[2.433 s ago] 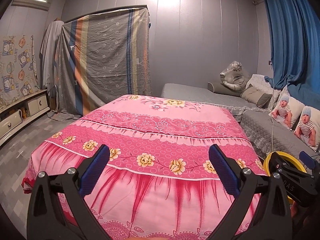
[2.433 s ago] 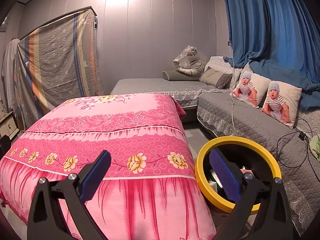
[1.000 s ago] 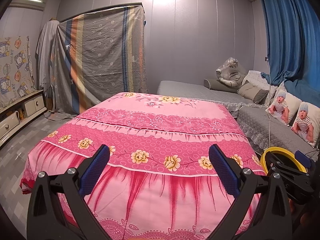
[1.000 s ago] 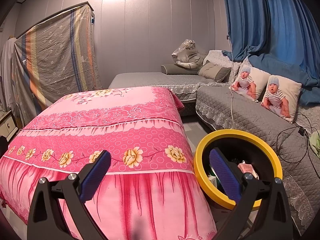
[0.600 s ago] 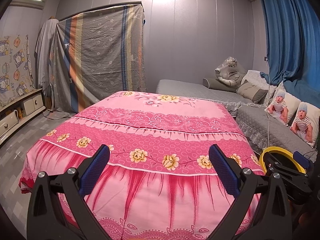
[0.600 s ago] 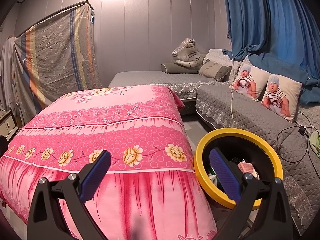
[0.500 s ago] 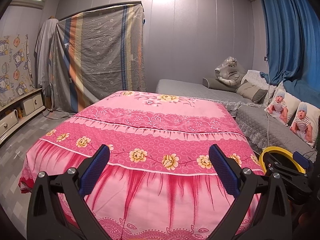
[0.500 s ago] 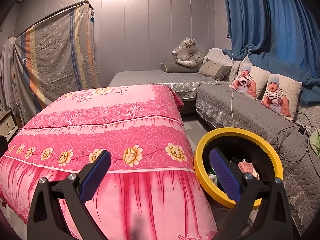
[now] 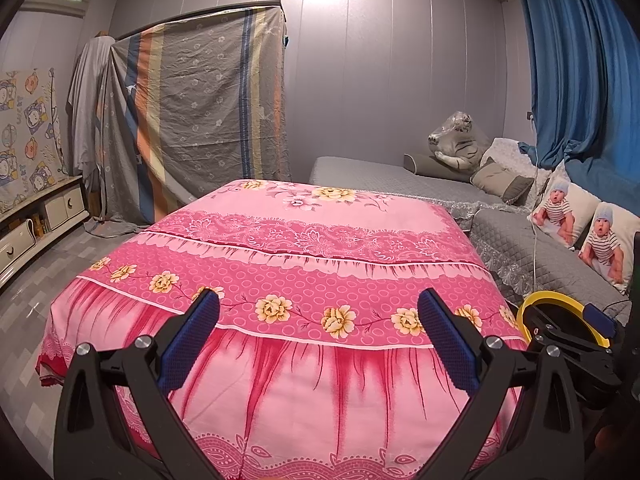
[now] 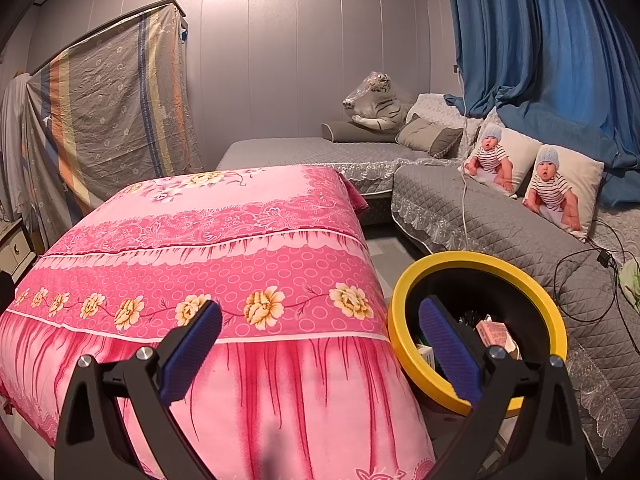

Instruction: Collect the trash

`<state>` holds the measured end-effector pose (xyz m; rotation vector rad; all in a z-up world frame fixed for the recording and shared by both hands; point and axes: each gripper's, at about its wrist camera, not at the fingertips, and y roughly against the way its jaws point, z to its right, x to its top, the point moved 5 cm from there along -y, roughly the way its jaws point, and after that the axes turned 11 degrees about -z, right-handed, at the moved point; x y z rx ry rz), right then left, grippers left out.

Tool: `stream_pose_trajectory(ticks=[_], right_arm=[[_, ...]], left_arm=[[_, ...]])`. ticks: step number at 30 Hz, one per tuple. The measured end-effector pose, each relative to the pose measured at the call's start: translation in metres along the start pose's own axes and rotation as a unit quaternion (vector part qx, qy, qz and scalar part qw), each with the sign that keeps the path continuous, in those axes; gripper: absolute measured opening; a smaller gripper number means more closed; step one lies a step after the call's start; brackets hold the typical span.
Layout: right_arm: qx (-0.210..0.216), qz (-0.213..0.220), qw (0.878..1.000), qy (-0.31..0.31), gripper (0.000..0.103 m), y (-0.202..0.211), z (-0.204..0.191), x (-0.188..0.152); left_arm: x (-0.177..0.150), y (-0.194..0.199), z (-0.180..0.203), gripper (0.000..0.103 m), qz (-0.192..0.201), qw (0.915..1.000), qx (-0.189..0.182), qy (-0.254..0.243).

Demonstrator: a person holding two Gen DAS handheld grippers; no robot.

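We hold both tools spread wide and empty: the left gripper (image 9: pixel 318 334) faces the pink floral cloth draped over the table (image 9: pixel 312 248), and the right gripper (image 10: pixel 320 344) points at the near right corner of that same cloth, its blue-padded jaws parted with nothing between them.

The task's bin, a round black trash can with a yellow rim (image 10: pixel 404 344), stands on the floor just beside the right edge of the draped table, between it and the grey quilted sofa (image 10: pixel 480 216). The right jaw of our right tool overlaps the can's mouth in view, so the can sits directly ahead and slightly right of that tool, close by. Inside we can make out a few discarded pieces, among them a small pinkish carton (image 10: pixel 494 332).

We judge that we are at the end of a drop-off or between pickups: trash is already in the can, both tools are free, and the cloth top shows no litter we can see. From the left wrist view the yellow rim (image 9: pixel 560 298) appears only at the far right, partly hidden behind the other tool.

The next move, as we judge it, calls for searching the floor and sofa for remaining scraps.
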<state>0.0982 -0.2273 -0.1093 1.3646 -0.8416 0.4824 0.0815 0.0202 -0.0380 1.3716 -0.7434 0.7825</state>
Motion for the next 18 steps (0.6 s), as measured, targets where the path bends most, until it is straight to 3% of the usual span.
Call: stream_pose_trajectory(ticks=[18], right_arm=[[0.002,-0.005,1.0,0.001,0.096,-0.004,-0.0016,-0.0003]], left_arm=[[0.0,-0.0036,-0.0032,0.095,-0.007,1.0,-0.001,0.006]])
